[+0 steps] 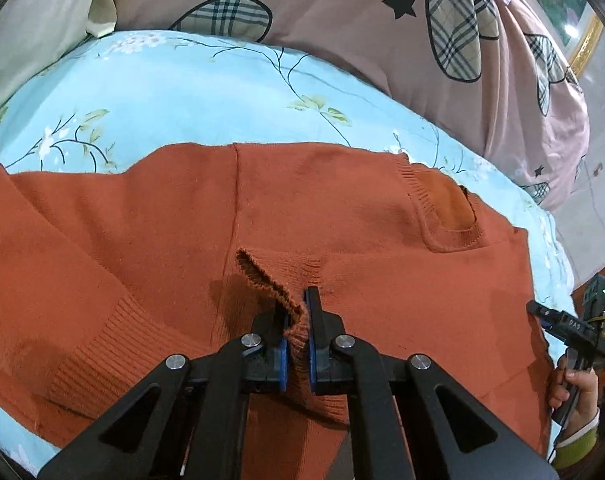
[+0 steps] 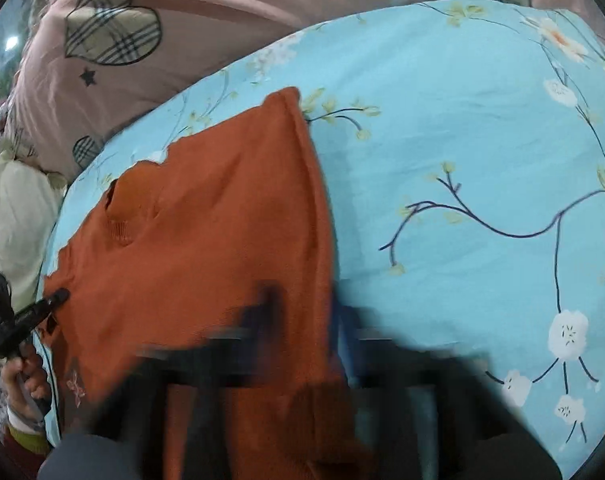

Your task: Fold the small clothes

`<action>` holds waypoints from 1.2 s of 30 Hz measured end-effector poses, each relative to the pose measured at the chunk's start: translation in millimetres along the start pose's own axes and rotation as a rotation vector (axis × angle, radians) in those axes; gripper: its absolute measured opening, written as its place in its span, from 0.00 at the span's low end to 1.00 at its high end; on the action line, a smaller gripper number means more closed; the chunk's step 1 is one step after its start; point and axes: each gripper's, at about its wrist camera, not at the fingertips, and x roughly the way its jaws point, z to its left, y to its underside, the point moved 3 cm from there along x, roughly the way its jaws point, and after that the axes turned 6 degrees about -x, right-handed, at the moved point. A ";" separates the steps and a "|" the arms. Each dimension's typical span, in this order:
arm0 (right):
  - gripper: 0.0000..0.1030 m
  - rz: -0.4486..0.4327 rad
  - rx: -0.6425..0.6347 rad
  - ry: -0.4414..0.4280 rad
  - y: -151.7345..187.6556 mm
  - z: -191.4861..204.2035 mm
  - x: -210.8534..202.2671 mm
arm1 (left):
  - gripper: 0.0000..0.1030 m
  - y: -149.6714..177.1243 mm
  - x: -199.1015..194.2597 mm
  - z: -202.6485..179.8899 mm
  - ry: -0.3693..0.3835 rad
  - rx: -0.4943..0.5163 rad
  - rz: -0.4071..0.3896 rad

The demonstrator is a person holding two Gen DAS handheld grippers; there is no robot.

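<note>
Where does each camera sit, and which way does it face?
Left wrist: on the left gripper, looking down along fingers shut on a ribbed cuff of the orange sweater; a hand shows at right.
Right wrist: on the blurred right gripper, looking down the sweater's edge; a hand shows at left.
Shared: sweater, blue floral sheet, pink quilt.

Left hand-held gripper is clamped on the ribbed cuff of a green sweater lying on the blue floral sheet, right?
Not quite: the sweater is rust orange, not green, as the left wrist view shows. The rest holds: the left hand-held gripper is shut on its ribbed cuff, over the blue floral sheet.
</note>
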 end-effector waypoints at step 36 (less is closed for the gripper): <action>0.51 0.073 -0.058 -0.152 104.1 116.3 -29.3 | 0.59 33.6 -39.3 43.9 -0.296 0.256 0.003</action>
